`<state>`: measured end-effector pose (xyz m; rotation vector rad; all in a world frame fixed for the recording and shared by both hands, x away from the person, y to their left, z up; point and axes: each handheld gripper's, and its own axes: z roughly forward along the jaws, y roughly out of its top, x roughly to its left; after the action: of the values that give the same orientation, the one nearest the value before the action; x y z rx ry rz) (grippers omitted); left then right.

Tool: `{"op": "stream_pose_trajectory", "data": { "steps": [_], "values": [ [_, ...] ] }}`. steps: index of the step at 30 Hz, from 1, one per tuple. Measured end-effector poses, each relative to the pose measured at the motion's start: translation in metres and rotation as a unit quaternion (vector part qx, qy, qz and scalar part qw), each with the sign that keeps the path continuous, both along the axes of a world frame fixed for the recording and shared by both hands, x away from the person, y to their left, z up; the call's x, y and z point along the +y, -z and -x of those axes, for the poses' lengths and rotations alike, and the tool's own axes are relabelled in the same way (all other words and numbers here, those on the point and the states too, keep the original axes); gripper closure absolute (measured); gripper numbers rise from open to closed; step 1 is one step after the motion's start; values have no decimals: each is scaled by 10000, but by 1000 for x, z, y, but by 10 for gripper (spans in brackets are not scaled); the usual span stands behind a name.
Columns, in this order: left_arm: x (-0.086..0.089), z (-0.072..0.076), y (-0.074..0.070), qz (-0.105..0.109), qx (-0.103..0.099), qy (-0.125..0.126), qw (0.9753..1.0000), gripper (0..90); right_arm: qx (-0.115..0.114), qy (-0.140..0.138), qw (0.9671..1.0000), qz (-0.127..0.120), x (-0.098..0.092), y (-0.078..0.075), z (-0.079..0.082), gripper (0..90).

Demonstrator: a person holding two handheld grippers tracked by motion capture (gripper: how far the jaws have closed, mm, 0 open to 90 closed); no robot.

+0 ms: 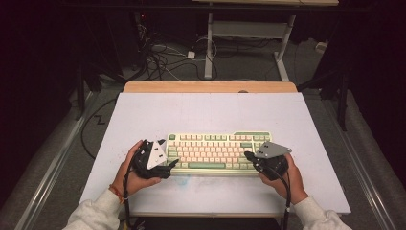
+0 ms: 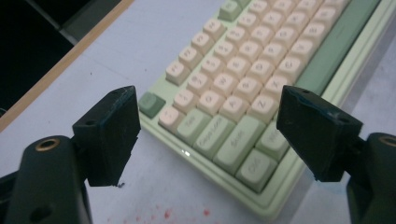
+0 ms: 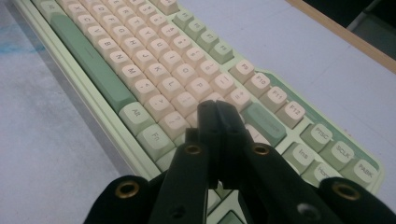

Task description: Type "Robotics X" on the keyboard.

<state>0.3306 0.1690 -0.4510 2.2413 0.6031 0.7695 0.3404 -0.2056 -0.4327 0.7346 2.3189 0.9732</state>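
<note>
Both grippers sit at the near ends of a green and cream keyboard [image 1: 218, 151] on the pale blue table [image 1: 210, 112]. Held in the person's left hand [image 1: 131, 172], the left gripper [image 1: 173, 164] has its jaws spread wide. In the left gripper view [image 2: 208, 126] they frame the keyboard's left near corner: one jaw stands over bare table just beside the keyboard's left edge, the other over its near rim, close to the left end of the green space bar [image 2: 348, 42]. Whether either jaw touches the keyboard cannot be told. Red flecks [image 2: 159, 215] mark the table in front of that corner.

Over on the other side, the right hand [image 1: 287, 179] holds the right gripper [image 1: 249, 155] with its jaws pressed together and nothing between them. In the right gripper view [image 3: 218, 109] the closed tips point along the keyboard and lie over the keys at its right end, just beside a wide green key [image 3: 264, 122]; whether the tips rest on a key cannot be told.

In the high view the keyboard lies flat and square to the table's near edge, in the near half of the table, between the two grippers. No container stands on the table. A wooden strip [image 1: 210, 86] runs along the table's far side.
</note>
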Motion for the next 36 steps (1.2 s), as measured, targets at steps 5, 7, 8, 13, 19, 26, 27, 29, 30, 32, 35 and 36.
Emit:
{"op": "stream_pose_trajectory", "data": {
  "steps": [5,7,8,13,19,26,27,29,30,32,35,36],
  "values": [
    [10,9,9,42,133,-61,9999,202,44,-80,10000,28,10,2,-5,900],
    [14,12,12,-41,104,-104,9999,202,71,-105,9999,20,14,2,-8,900],
    [16,14,13,2,153,-113,9998,201,82,-112,9999,9,16,2,-10,900],
    [26,23,17,-12,215,-190,9996,197,81,-147,9999,29,29,2,-21,900],
    [31,27,15,36,165,-210,9996,197,150,-192,9997,26,46,5,-33,900],
    [28,26,18,-84,236,-181,9995,195,263,-237,9993,100,62,11,-45,900],
    [28,26,18,-72,251,-178,9995,192,278,-232,9993,115,64,11,-46,900],
    [28,26,18,-61,250,-181,9995,192,294,-212,9992,142,66,13,-48,900],
    [28,26,18,-83,258,-166,9995,192,319,-210,9991,164,67,14,-49,900],
    [27,26,19,-106,269,-143,9995,192,333,-201,9990,209,68,16,-51,900],
    [26,25,20,-150,295,-125,9994,192,411,-162,9986,302,69,19,-53,900],
    [25,25,20,-162,301,-121,9993,192,460,-141,9982,365,70,21,-54,900]
  ]
}}
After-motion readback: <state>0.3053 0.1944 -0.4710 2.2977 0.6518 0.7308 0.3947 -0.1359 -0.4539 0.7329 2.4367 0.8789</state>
